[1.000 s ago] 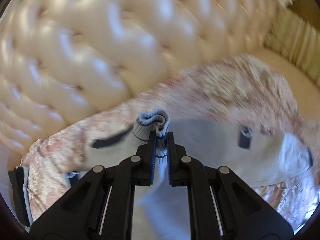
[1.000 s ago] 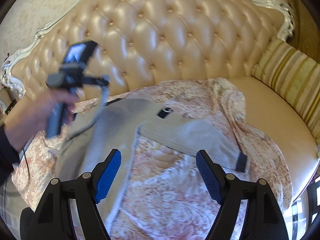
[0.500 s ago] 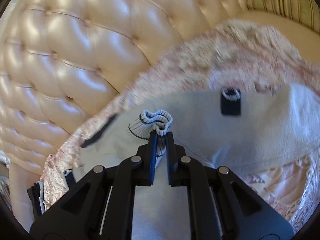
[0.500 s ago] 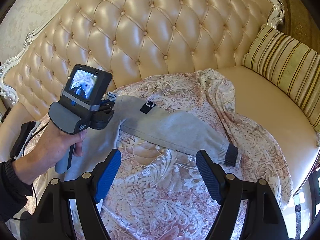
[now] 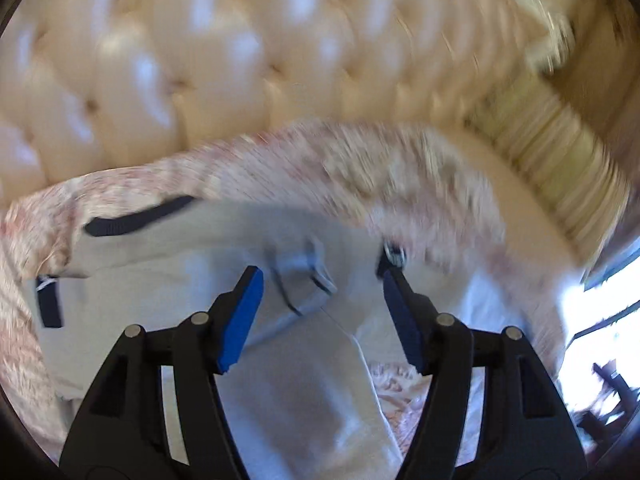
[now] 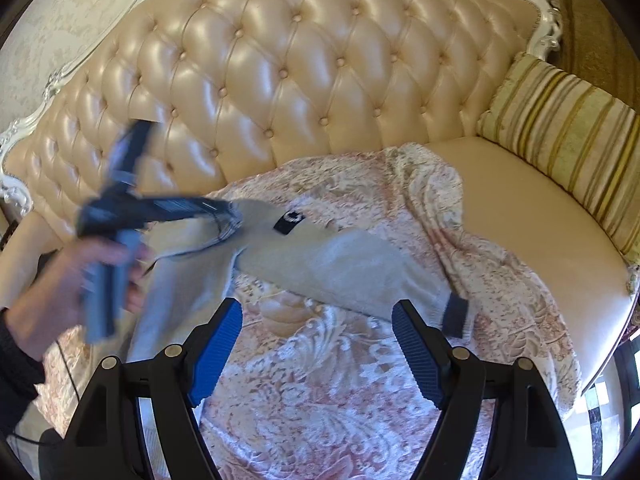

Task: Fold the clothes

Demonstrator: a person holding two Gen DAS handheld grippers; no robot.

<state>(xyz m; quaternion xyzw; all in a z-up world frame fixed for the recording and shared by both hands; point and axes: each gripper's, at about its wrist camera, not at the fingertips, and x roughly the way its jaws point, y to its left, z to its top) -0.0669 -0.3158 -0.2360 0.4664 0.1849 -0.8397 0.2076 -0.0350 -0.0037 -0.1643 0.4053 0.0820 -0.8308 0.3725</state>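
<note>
A grey sweater (image 6: 320, 264) with dark cuffs and a black patch (image 6: 289, 221) lies on a pink lace throw (image 6: 340, 392) over the sofa seat. One sleeve stretches right and ends in a dark cuff (image 6: 456, 314). My left gripper (image 5: 320, 308) is open and empty just above the sweater's folded-in cuff (image 5: 308, 276); it also shows, blurred, in the right wrist view (image 6: 224, 220) at the sweater's upper left. My right gripper (image 6: 316, 344) is open and empty above the throw, in front of the sleeve.
The tufted cream leather backrest (image 6: 300, 80) rises behind the sweater. A striped cushion (image 6: 568, 148) leans at the right end of the sofa. Bare leather seat (image 6: 532, 200) lies right of the throw. The left wrist view is motion-blurred.
My left gripper has opened and let go of the sweater's ribbed cuff, which now lies on the sweater body. The left gripper has swung; the right gripper has barely moved.
</note>
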